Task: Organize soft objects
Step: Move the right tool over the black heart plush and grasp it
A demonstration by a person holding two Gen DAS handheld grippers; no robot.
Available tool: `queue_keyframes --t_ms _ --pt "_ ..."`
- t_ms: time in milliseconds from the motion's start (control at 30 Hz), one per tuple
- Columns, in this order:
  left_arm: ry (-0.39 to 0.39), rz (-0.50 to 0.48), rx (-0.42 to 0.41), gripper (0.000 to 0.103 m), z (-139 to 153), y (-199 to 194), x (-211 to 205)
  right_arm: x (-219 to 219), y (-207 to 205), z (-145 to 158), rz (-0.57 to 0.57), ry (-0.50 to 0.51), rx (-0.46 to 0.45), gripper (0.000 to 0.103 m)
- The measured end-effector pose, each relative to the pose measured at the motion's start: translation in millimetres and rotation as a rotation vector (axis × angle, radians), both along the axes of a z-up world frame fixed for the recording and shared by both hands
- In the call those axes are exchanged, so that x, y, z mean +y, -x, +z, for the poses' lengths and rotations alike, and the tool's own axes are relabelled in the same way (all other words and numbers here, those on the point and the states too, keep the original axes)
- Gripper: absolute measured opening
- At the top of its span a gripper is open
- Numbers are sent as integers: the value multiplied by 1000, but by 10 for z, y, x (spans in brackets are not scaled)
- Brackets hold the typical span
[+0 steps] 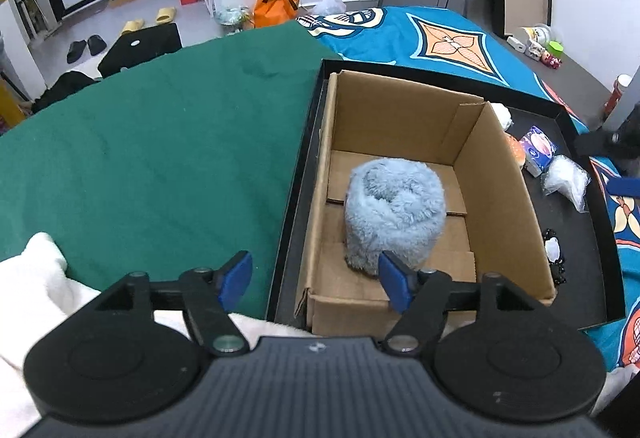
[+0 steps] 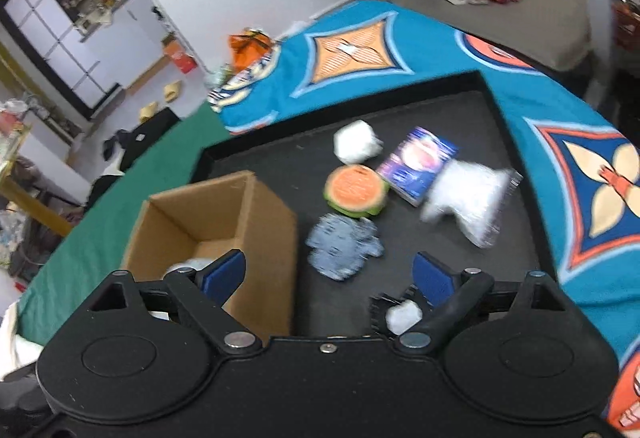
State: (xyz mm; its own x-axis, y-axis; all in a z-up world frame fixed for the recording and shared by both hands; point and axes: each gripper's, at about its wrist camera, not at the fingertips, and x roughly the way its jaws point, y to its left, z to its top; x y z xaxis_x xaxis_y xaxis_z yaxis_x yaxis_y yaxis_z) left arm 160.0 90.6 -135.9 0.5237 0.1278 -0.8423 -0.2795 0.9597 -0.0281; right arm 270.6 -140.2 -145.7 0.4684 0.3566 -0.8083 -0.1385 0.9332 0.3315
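Observation:
A rolled fluffy light-blue towel [image 1: 394, 216] stands inside the open cardboard box [image 1: 500, 174], which sits in a black tray [image 1: 580, 222]. My left gripper [image 1: 316, 282] is open and empty, just above the box's near-left corner. My right gripper [image 2: 330, 278] is open and empty above the tray [image 2: 460, 98], with a blue-and-white patterned soft toy [image 2: 344, 244] just ahead between its fingers. Beyond lie a round orange-and-green plush [image 2: 356, 190], a white soft lump [image 2: 356, 142], a purple packet [image 2: 416, 166] and a crinkly clear bag [image 2: 468, 198]. The box [image 2: 224, 214] is to the left.
The tray lies on a bed with a green cloth [image 1: 160, 142] and a blue patterned blanket [image 2: 580, 174]. White fabric [image 1: 36, 290] lies at the near left. A small white item on a black comb-like piece [image 2: 402, 312] sits by my right gripper. Bags and slippers are on the floor.

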Motion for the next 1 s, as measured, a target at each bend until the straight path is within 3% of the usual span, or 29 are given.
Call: queue_keyframes --t_ms 267,633,800,1000 --pt "-60 14 22 73 32 -34 -143 -186 19 -310 -31 47 72 91" --pt "-112 23 54 73 11 -124 -331 -325 -57 -627 -1 11 152 90" --pt "-138 -9 84 74 18 -202 -450 -251 -94 -722 39 53 148 90" --pt "-161 -2 103 81 39 -284 -529 -124 -97 -754 112 90 115 80"
